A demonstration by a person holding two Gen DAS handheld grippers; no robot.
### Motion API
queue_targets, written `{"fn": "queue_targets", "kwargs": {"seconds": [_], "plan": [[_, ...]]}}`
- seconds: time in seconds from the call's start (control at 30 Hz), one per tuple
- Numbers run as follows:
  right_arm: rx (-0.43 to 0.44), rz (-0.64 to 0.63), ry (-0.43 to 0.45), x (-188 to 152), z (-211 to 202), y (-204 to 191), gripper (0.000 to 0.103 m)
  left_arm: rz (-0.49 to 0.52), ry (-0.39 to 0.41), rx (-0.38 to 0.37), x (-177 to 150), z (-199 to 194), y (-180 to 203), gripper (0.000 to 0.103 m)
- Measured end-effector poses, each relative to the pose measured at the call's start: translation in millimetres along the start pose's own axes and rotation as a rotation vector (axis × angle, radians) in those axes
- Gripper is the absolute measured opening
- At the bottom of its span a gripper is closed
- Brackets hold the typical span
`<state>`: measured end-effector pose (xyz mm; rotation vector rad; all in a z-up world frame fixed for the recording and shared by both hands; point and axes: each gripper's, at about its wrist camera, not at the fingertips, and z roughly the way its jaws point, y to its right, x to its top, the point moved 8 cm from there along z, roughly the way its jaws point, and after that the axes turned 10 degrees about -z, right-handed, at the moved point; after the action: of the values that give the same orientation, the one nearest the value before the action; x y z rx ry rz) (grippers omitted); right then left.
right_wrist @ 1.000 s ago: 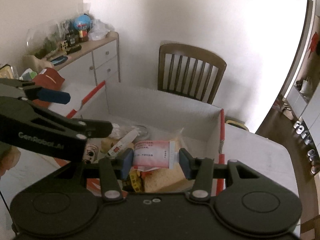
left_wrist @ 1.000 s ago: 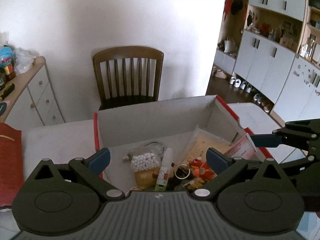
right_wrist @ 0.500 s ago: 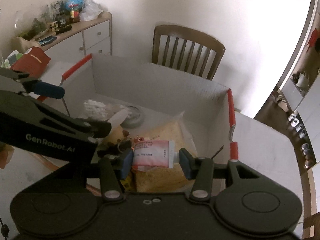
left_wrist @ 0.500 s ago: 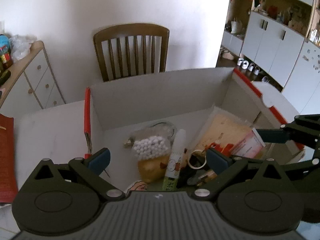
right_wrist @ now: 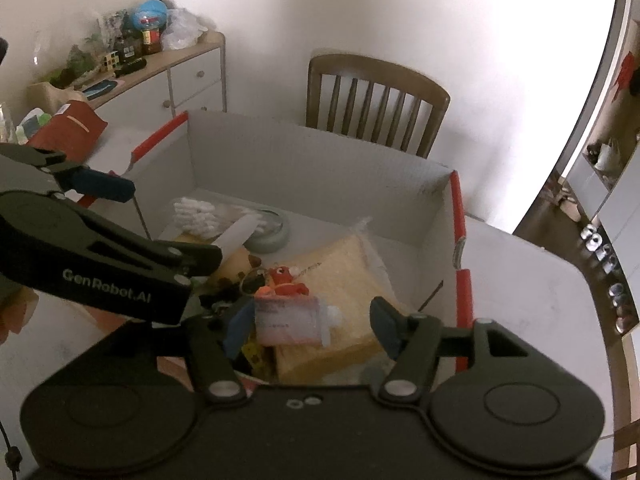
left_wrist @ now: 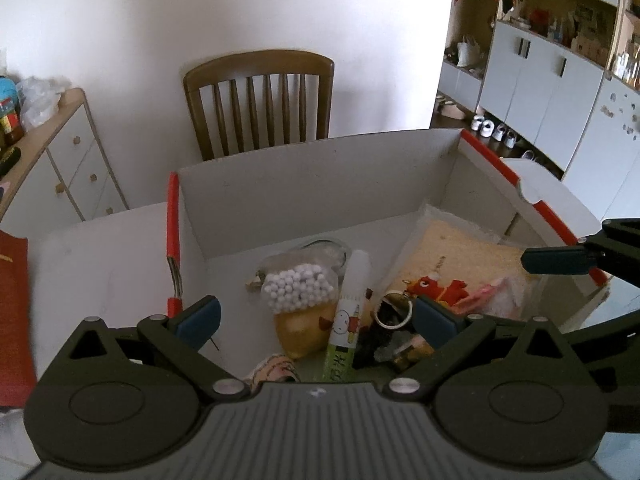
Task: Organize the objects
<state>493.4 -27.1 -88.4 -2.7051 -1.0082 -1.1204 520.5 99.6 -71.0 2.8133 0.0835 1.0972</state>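
We hold both tools over a white cardboard box (left_wrist: 304,192) with red edges that sits on the pale worktop (left_wrist: 100,264). Our left tool (left_wrist: 316,318) has its fingers spread wide apart with nothing between them, poised above a bag of small white beads (left_wrist: 298,286), a yellow packet (left_wrist: 302,330) under it, and a white tube (left_wrist: 350,300) with a cartoon print lying lengthwise. Just right of the tube lie a metal key ring (left_wrist: 390,314) and a red plush fish charm (left_wrist: 438,290) resting on a flat tan packet (left_wrist: 452,254). Our right tool (right_wrist: 312,326) is also spread open; a pink-and-white sachet (right_wrist: 290,318) sits against its left finger only, apart from the right one, and we cannot tell whether it rests on the tan packet or hangs above it. A wooden chair (right_wrist: 376,100) stands behind the box, and a red envelope (right_wrist: 74,126) lies on the worktop to the left.
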Motion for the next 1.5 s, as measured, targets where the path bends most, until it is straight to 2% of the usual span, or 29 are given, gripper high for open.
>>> {"fn": "queue_targets", "kwargs": {"seconds": [0.27,0.63,0.8,1.0,1.3,1.5], "plan": [[0.003,-0.011,0.052,1.9,-27.2,-0.5,0.069,-0.008,0.043,-0.030,-0.3,-27.9,5.9,0.102],[0.021,-0.006,0.121,-0.5,-69.6,-4.0,0.081,-0.024,0.115,-0.062,-2.8,-77.5,16.4,0.102],[0.037,0.006,0.161,-5.2,-89.7,-3.5,0.091,-0.026,0.129,-0.074,-10.8,-96.8,20.1,0.102],[0.084,0.065,0.215,-11.3,-116.0,-0.5,0.098,-0.030,0.171,-0.036,-23.7,-119.3,20.1,0.102],[0.113,0.090,0.258,-25.9,-145.4,-4.2,0.102,-0.077,0.167,-0.036,-48.7,-141.8,17.7,0.102],[0.093,0.103,0.268,-38.5,-158.3,-5.3,0.103,-0.101,0.179,-0.047,-61.3,-157.7,20.2,0.102]]}}
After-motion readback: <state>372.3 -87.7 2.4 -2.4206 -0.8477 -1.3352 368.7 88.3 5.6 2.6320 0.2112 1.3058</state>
